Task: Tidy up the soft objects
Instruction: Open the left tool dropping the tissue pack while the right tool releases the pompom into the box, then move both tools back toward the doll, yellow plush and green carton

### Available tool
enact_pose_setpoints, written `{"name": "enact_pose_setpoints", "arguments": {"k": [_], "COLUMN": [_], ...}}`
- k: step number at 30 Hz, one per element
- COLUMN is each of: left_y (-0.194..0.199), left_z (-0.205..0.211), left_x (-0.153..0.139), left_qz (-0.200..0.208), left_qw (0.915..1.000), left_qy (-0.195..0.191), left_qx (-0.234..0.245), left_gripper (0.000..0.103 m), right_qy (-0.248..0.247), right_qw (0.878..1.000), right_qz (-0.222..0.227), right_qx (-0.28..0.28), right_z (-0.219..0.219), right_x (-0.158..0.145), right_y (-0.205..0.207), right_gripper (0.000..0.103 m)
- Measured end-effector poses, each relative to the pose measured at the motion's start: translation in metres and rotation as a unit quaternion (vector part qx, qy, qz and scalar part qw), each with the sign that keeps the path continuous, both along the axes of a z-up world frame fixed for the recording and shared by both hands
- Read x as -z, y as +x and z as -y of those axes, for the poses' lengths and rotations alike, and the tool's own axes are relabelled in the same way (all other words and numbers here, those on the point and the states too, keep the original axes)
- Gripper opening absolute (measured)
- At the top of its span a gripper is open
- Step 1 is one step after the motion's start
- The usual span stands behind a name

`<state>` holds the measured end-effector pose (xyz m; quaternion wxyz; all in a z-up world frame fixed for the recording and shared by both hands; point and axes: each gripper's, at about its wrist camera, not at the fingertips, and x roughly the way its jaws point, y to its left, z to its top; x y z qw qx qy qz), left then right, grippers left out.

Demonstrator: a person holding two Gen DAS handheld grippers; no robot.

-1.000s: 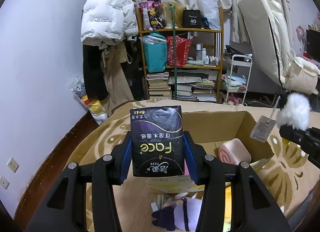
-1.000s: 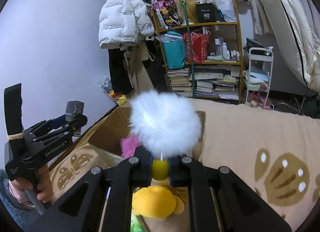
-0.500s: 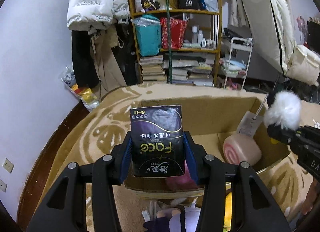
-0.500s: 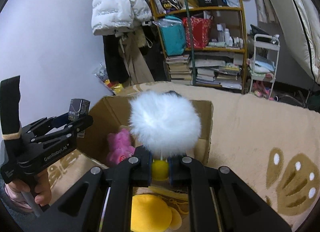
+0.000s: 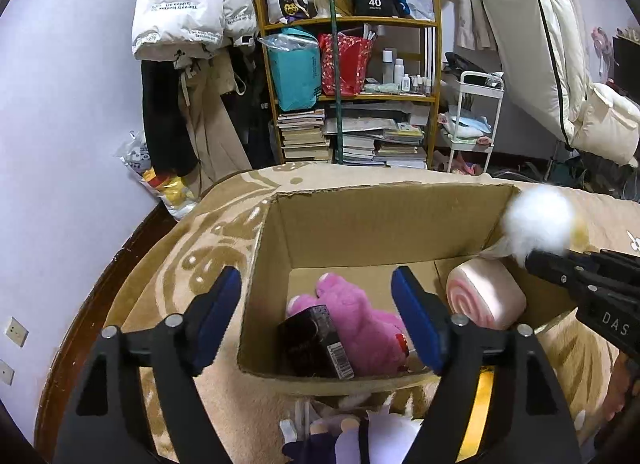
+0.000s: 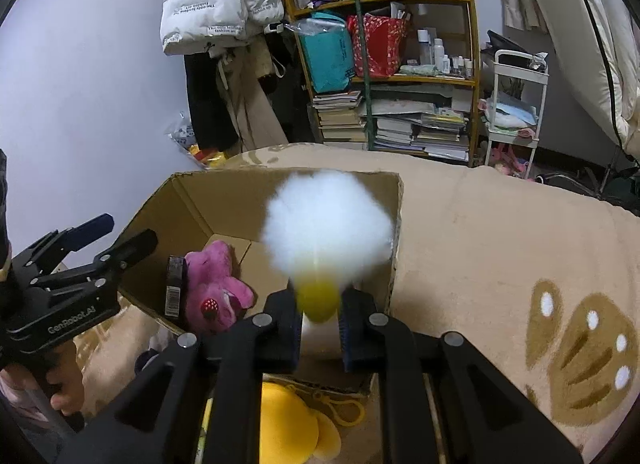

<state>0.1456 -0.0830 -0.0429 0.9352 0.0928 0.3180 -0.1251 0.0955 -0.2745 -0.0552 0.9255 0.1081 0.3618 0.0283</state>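
Note:
An open cardboard box (image 5: 360, 219) stands on the beige rug. Inside lie a pink plush toy (image 5: 360, 320), a pink swirl-roll plush (image 5: 486, 296) and the black tissue pack (image 5: 316, 344), which leans against the pink plush. My left gripper (image 5: 316, 320) is open and empty above the box's near side. My right gripper (image 6: 320, 324) holds a white fluffy pompom toy (image 6: 328, 223) by its yellow part (image 6: 318, 300), blurred, over the box's right wall (image 6: 394, 232); its jaws stand slightly apart. The pompom also shows in the left wrist view (image 5: 536, 221).
A yellow plush (image 6: 288, 420) and a purple-white plush (image 5: 352, 436) lie on the rug (image 6: 500, 248) in front of the box. A cluttered bookshelf (image 5: 352, 95), hanging coats (image 5: 188, 23) and a white trolley (image 5: 476, 119) stand beyond the rug.
My left gripper has opened and let go of the black tissue pack, which now lies in the box. My right gripper has loosened around the pompom toy above the box.

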Motion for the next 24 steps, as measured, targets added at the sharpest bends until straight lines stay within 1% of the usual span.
{"name": "enact_pose_setpoints", "arguments": {"k": [2, 4, 6, 9, 10, 12, 16, 21, 22, 24], "left_y": [-0.004, -0.009, -0.013, -0.022, -0.025, -0.031, -0.047, -0.063, -0.066, -0.072], "left_z": [-0.002, -0.005, -0.009, -0.015, -0.017, -0.021, -0.031, -0.042, -0.045, -0.05], "left_x": [-0.003, -0.007, -0.012, -0.019, -0.02, -0.023, -0.028, -0.035, -0.036, -0.038], "left_qz": [0.004, 0.008, 0.014, 0.022, 0.025, 0.029, 0.026, 0.024, 0.022, 0.019], "left_qw": [1.0, 0.9999, 0.9998, 0.9996, 0.9995, 0.9993, 0.9991, 0.9985, 0.9984, 0.9981], "left_qy": [0.003, 0.0, -0.003, -0.001, 0.001, 0.0, -0.007, -0.015, -0.019, -0.022], "left_qx": [-0.004, -0.01, -0.014, -0.018, -0.02, -0.025, -0.033, -0.047, -0.05, -0.055], "left_gripper": [0.084, 0.092, 0.094, 0.097, 0.097, 0.098, 0.098, 0.1, 0.1, 0.1], "right_qy": [0.002, 0.003, 0.006, 0.007, 0.009, 0.01, 0.011, 0.005, 0.003, -0.001], "right_qw": [1.0, 1.0, 1.0, 1.0, 1.0, 1.0, 1.0, 1.0, 1.0, 1.0], "right_qz": [0.004, 0.006, 0.015, 0.028, 0.028, 0.027, 0.022, 0.026, 0.029, 0.03], "right_qx": [0.0, 0.0, 0.001, 0.004, 0.002, 0.001, -0.004, -0.005, -0.006, -0.006], "right_z": [0.001, 0.001, 0.0, 0.0, -0.001, -0.002, -0.007, -0.016, -0.017, -0.02], "right_x": [-0.003, -0.006, -0.011, -0.018, -0.02, -0.022, -0.026, -0.033, -0.035, -0.037], "right_y": [-0.003, -0.005, -0.011, -0.02, -0.023, -0.027, -0.038, -0.055, -0.059, -0.065], "right_gripper": [0.017, 0.025, 0.047, 0.053, 0.054, 0.061, 0.069, 0.092, 0.094, 0.101]}}
